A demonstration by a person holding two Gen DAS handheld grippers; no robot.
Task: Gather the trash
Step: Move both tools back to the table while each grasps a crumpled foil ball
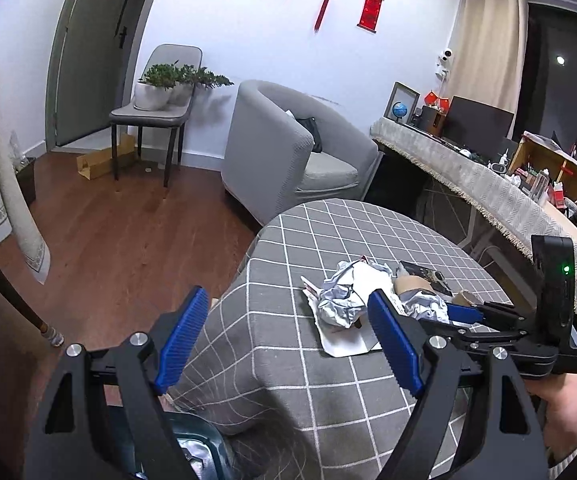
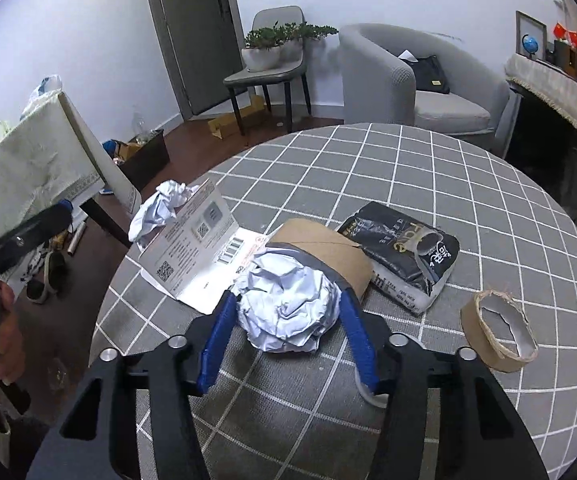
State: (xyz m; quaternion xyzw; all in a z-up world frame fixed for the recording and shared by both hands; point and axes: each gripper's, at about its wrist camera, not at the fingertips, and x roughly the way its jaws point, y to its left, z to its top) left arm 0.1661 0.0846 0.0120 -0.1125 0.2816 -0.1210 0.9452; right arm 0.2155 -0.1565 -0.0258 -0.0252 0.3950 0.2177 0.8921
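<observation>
On the round table with a grey checked cloth (image 2: 428, 168) lies trash. My right gripper (image 2: 288, 308) has its blue fingers closed around a crumpled white paper ball (image 2: 288, 308), which rests on the cloth. Behind the ball are a brown cardboard roll (image 2: 324, 248), a black packet (image 2: 404, 256), a printed white envelope (image 2: 196, 248), another crumpled paper (image 2: 160, 208) and a small tape core (image 2: 500, 332). My left gripper (image 1: 288, 340) is open and empty, held off the table's left edge. The left wrist view shows the crumpled paper (image 1: 344, 292), and the right gripper (image 1: 468, 314) with the ball (image 1: 424, 304).
A grey armchair (image 1: 288, 148) stands behind the table. A chair with potted plants (image 1: 156, 100) stands by the door. A long cluttered desk (image 1: 488, 184) runs along the right. A cloth-covered table (image 2: 36, 160) stands at the left. A dark bin (image 1: 192, 456) shows below my left gripper.
</observation>
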